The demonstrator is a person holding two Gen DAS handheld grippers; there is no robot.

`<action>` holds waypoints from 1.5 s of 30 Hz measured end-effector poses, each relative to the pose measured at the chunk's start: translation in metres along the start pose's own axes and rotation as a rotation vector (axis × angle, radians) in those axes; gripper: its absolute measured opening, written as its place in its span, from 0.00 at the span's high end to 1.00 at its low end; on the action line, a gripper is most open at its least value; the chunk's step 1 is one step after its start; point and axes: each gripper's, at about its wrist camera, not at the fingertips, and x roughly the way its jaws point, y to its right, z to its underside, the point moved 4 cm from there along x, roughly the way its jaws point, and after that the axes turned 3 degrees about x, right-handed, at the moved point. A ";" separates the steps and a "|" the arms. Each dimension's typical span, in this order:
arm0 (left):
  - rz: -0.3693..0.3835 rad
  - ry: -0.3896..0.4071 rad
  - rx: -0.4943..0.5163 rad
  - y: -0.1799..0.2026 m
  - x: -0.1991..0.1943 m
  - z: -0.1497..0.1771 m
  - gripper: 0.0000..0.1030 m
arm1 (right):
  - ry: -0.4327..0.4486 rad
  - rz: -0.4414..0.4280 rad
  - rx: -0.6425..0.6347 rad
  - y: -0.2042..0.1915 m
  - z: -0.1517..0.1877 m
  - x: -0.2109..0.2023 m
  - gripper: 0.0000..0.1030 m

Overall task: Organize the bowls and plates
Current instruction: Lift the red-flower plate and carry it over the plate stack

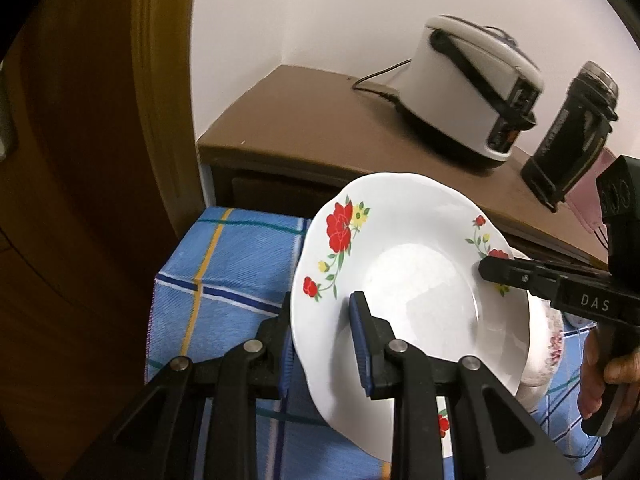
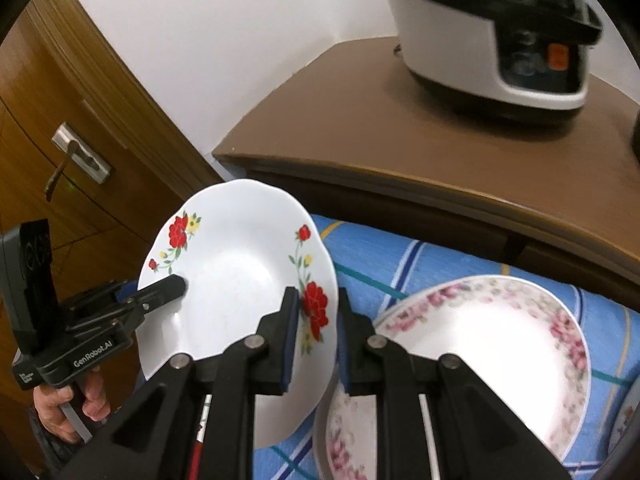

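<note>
The red-flower plate (image 1: pixel 404 280) is up in the air, tipped on its side, in the lower middle of both views, and 2 grippers hold it by its rim on opposite sides. It could slip and fall, because each grip is only a thin pinch on a smooth, shiny rim. If 1 hand pulls away faster than the other, or twists, the plate could pop out and drop. It would then land on the pink-flower plate (image 2: pixel 500 344) just under and beside it, at the lower right of the right wrist view, and 1 or both could chip. A hard squeeze on the rim could crack it too. The left gripper (image 1: pixel 320 340), at the bottom of the left wrist view, has its fingers (image 1: pixel 362 344) almost closed, with the rim of the plate pinched between the blue pads. The right gripper (image 2: pixel 316 336), at the bottom of the right wrist view, is nearly closed too and pinches the rim by the big red flower. Under the plates lies a blue checked cloth (image 2: pixel 400 264). Farther back, at the upper right, a white cooker (image 1: pixel 476 88) stands on a brown table (image 1: pixel 320 120), well apart from the plates. A wooden door (image 2: pixel 80 128) is at the far left.
</note>
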 end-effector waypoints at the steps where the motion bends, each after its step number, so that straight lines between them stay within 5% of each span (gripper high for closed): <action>1: 0.003 0.002 0.002 0.003 -0.002 0.000 0.73 | 0.007 0.001 0.002 -0.001 0.000 -0.005 0.83; 29: 0.015 0.030 0.073 0.073 -0.060 0.029 0.72 | 0.104 0.039 0.038 0.001 0.063 -0.096 0.83; 45: 0.083 0.017 0.090 0.138 -0.050 0.036 0.72 | 0.160 0.068 0.100 0.049 0.093 -0.146 0.83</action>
